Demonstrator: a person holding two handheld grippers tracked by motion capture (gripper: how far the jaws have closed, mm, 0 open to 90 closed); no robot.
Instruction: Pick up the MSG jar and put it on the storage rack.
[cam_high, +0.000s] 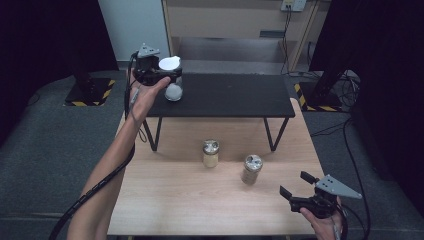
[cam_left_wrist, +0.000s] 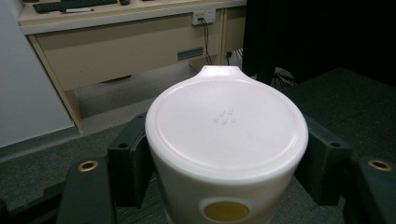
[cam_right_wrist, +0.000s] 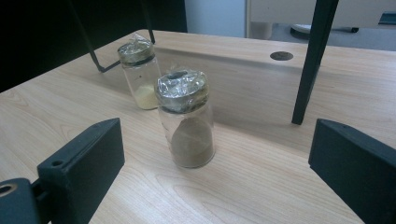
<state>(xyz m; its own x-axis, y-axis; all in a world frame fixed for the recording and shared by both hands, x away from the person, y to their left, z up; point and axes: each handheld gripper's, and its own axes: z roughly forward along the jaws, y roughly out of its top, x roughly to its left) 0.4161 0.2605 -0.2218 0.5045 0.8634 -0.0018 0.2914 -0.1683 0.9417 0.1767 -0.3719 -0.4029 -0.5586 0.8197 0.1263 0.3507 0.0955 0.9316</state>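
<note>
**Setting the white jar down on the black shelf**

Holding the white-lidded jar (cam_high: 172, 80) upright is the point of this step, in my judgement: the left hand-held gripper (cam_high: 159, 75) has it at the left end of the black shelf (cam_high: 235, 95), with the jar's base at or just above the shelf top; I cannot tell whether it already rests there. Done well, the jar should come straight down, stay level, and sit clear of the shelf's edge before the jaws let go, since the corner is close and a tilted release could tip it off.

In the left gripper view that hand-held gripper is pinching the jar (cam_left_wrist: 226, 154): one black jaw presses each side of the white body just under the broad lid, with no gap to be seen. The lid's small tab points away from the camera, and a round yellow spot shows on the body near the bottom edge of the picture.

The right hand-held gripper (cam_high: 299, 189) waits low at the near right corner of the wooden tabletop (cam_high: 165, 200), its jaws spread wide and touching nothing. Its own view looks between those jaws at a glass jar of brown powder (cam_right_wrist: 187, 119), with a second glass jar of pale yellow powder (cam_right_wrist: 139, 74) behind it; both have foil-wrapped tops and stand apart from each other, in front of the shelf's legs.
</note>
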